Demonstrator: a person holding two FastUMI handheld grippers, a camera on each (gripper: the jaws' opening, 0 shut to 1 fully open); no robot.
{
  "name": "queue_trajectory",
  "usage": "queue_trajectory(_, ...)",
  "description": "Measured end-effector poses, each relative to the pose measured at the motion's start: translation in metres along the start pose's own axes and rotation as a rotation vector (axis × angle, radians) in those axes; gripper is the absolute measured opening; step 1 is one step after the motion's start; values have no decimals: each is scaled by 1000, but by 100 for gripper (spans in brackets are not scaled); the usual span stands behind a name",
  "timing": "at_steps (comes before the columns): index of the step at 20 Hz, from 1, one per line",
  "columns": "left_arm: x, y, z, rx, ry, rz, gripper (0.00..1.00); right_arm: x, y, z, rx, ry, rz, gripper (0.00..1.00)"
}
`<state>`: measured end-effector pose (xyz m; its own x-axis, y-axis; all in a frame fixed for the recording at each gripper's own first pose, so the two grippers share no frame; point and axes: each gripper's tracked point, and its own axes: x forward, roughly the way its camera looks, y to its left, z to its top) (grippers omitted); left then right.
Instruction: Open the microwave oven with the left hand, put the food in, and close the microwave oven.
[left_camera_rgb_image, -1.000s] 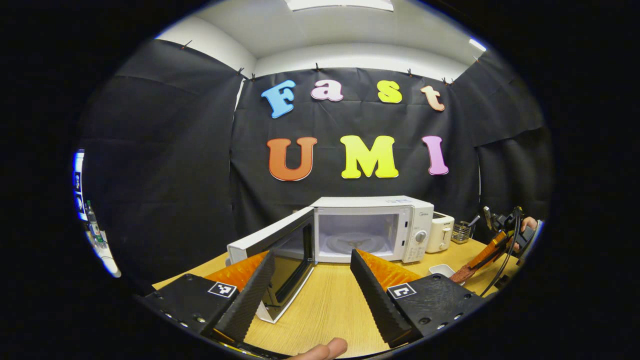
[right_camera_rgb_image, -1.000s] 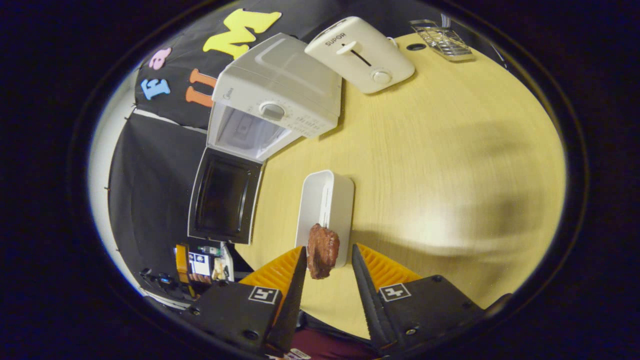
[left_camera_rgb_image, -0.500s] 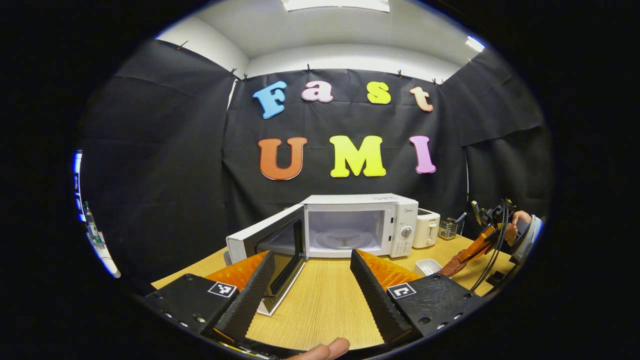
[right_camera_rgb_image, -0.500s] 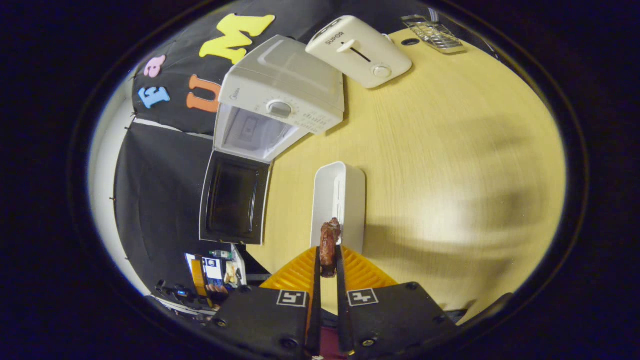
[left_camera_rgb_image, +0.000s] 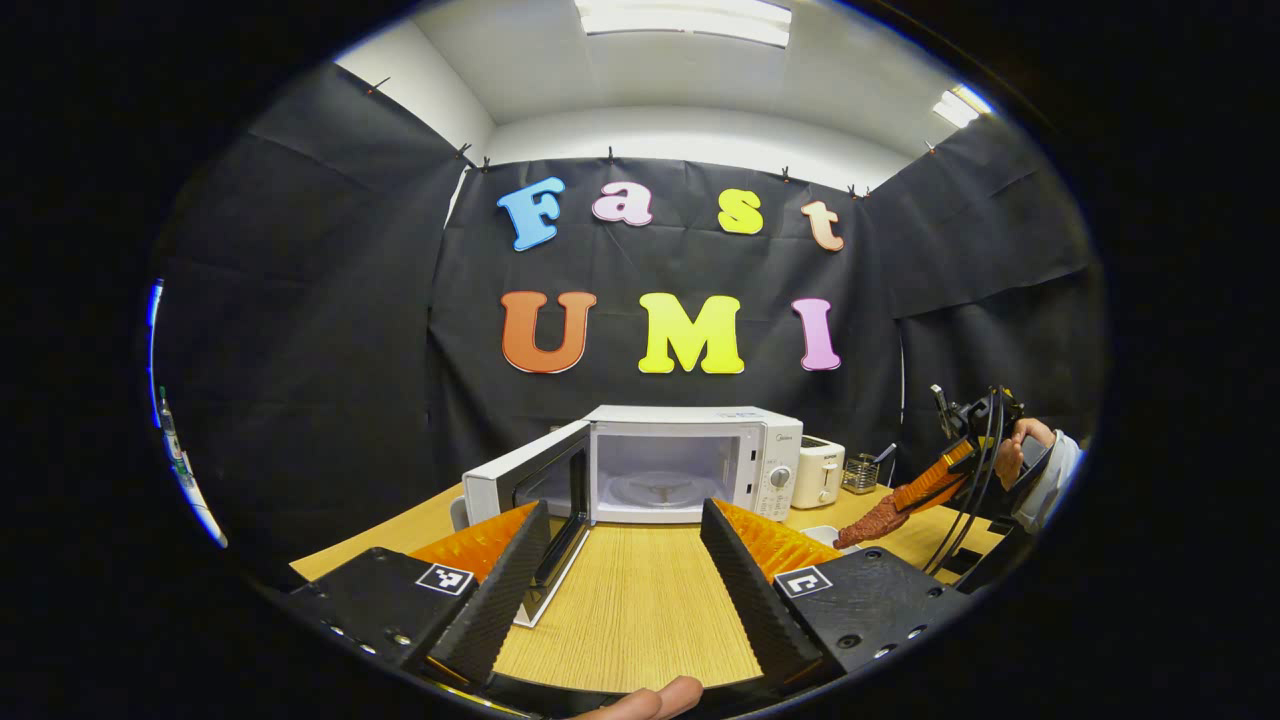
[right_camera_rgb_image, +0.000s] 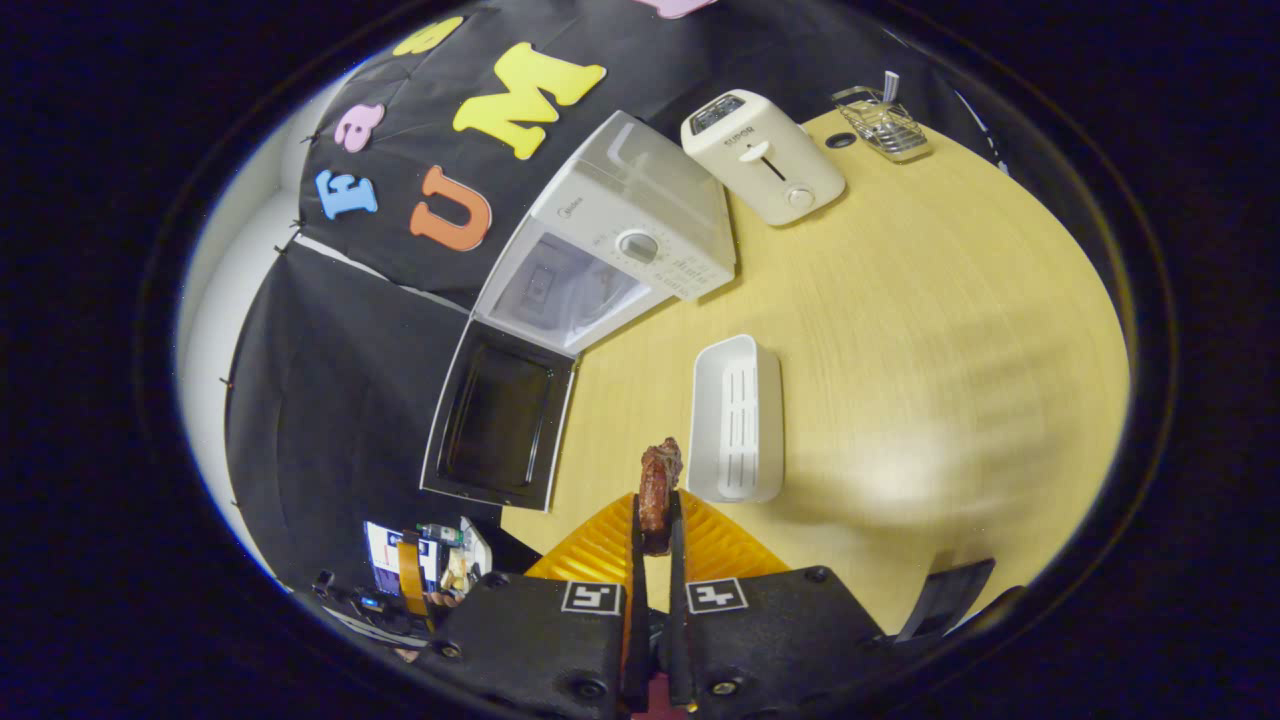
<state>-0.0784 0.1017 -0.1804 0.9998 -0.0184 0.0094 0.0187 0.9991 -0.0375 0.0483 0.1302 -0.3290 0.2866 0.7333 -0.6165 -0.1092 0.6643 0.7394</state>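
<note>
Right gripper view has the food (right_camera_rgb_image: 658, 482), a brownish meaty-looking chunk, pinched by its lower end in the right gripper (right_camera_rgb_image: 654, 535), jaws clamped on it, most of it poking out past the tips. Looks light and a bit soft, probably greasy, so a firm low grip seems smart. It's hanging over the surface (right_camera_rgb_image: 930, 330), well short of the microwave (right_camera_rgb_image: 625, 255), just beside the white tray (right_camera_rgb_image: 738, 420). Microwave door (right_camera_rgb_image: 498, 420) is swung open. Left gripper (left_camera_rgb_image: 612, 545) sits back from the microwave, jaws spread, empty.
</note>
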Motion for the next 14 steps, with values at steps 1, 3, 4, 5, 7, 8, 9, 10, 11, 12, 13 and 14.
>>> queue_trajectory(1,-4,3,1,-1,-5,-5,94,5,12,-1,11,-26,17,11)
queue_trajectory(3,-8,8,2,-7,-11,-15,93,19,35,1,22,-80,46,11)
queue_trajectory(4,-10,11,3,-8,-14,-18,93,28,47,4,25,-119,61,11)
queue_trajectory(5,-11,13,3,-9,-12,-25,93,39,57,7,31,-155,70,11)
queue_trajectory(7,-16,22,1,-6,-9,-31,94,67,75,14,50,-215,80,10)
queue_trajectory(8,-18,29,1,3,-9,-25,81,82,84,19,66,-245,87,11)
queue_trajectory(9,-19,38,2,12,-7,-10,81,99,92,25,87,-279,94,11)
queue_trajectory(10,-19,48,1,18,-8,8,94,118,99,29,102,-304,102,11)
queue_trajectory(11,-18,56,1,19,-7,24,93,136,106,34,117,-321,110,10)
queue_trajectory(12,-18,63,1,15,-5,39,93,156,111,36,127,-315,107,10)
queue_trajectory(13,-16,70,-1,10,-5,53,81,175,115,36,133,-294,104,10)
queue_trajectory(14,-14,74,-5,6,8,62,81,194,123,39,137,-291,112,10)
